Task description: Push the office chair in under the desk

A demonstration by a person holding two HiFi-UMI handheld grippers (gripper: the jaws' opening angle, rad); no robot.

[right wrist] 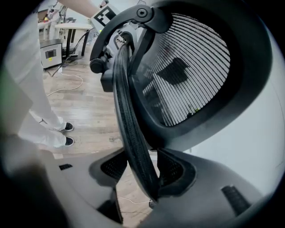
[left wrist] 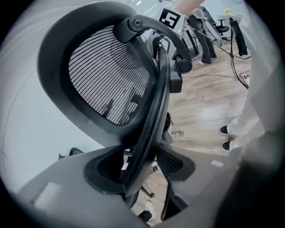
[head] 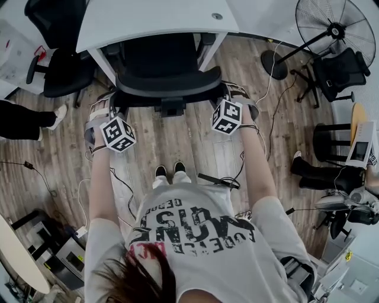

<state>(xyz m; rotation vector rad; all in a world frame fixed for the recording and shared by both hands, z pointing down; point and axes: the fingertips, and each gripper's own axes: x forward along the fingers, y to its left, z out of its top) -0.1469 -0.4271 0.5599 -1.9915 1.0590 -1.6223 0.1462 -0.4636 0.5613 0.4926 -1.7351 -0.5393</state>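
The black mesh office chair (head: 163,65) stands with its seat partly beneath the white desk (head: 154,18), its back toward me. My left gripper (head: 111,102) is shut on the left edge of the backrest and my right gripper (head: 230,94) on the right edge. In the left gripper view the backrest rim (left wrist: 153,116) runs down between the jaws of the left gripper (left wrist: 140,171), below the mesh headrest (left wrist: 107,75). The right gripper view mirrors this: the rim (right wrist: 129,116) is clamped in the right gripper (right wrist: 144,171). The chair's base and wheels are hidden.
A second black chair (head: 59,71) sits left of the desk, beside a bystander's leg (head: 23,118). A floor fan (head: 334,29) and more chairs (head: 340,68) are at the right. Cables (head: 272,106) trail over the wooden floor. My feet (head: 169,171) stand behind the chair.
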